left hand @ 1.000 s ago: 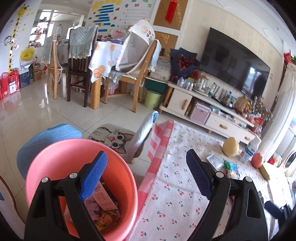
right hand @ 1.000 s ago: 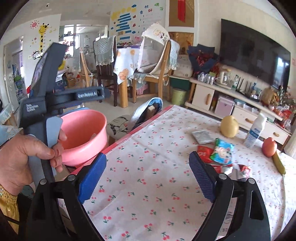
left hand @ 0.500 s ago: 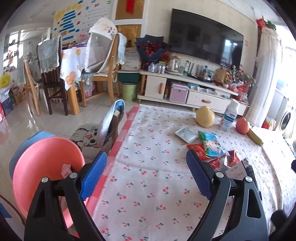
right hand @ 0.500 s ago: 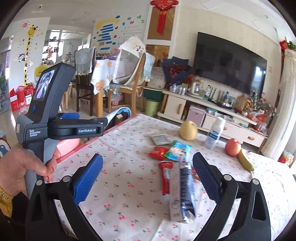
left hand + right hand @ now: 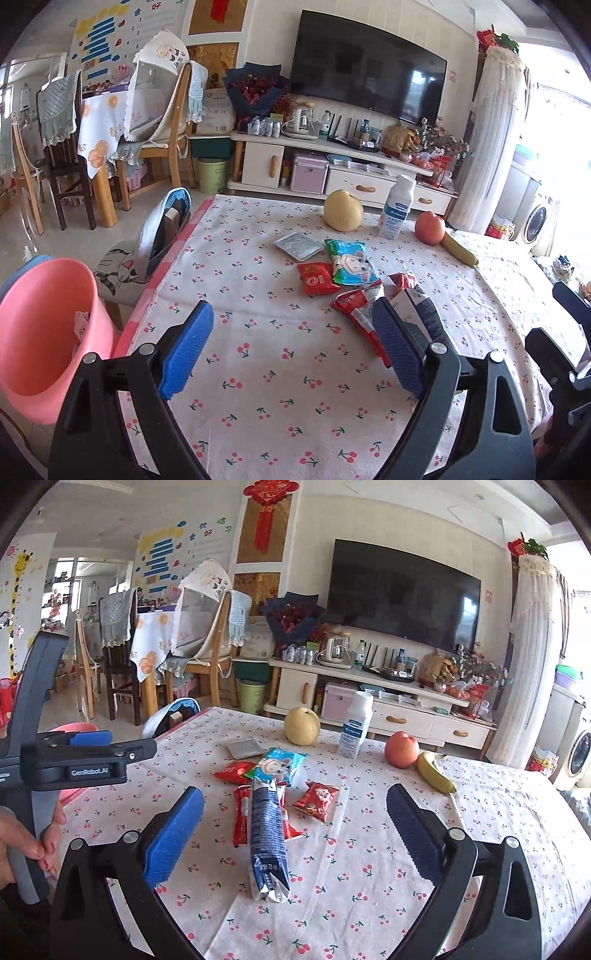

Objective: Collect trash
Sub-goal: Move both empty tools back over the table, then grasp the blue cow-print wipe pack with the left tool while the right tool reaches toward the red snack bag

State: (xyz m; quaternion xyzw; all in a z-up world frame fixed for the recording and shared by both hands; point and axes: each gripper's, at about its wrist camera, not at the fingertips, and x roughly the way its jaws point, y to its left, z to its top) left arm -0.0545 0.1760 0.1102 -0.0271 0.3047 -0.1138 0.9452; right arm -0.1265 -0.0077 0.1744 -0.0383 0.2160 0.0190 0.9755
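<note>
Several snack wrappers lie in a cluster on the cherry-print tablecloth (image 5: 258,354): a long blue packet (image 5: 267,830), red wrappers (image 5: 314,278), a green-blue mouse packet (image 5: 349,260) and a silver sachet (image 5: 298,245). A pink bin (image 5: 40,332) with trash inside stands at the table's left edge. My left gripper (image 5: 291,350) is open and empty over the table, left of the wrappers. My right gripper (image 5: 295,834) is open and empty, with the blue packet lying between its fingers below.
A yellow pear (image 5: 342,210), a white bottle (image 5: 396,206), a red apple (image 5: 429,228) and a banana (image 5: 460,250) stand at the table's far side. A chair back (image 5: 164,229) leans by the left edge. A TV cabinet (image 5: 332,170) and dining chairs (image 5: 62,155) lie beyond.
Both grippers have swung right, from the pink bin toward the wrappers. The left stays open and empty; the right now has the blue packet between its fingers.
</note>
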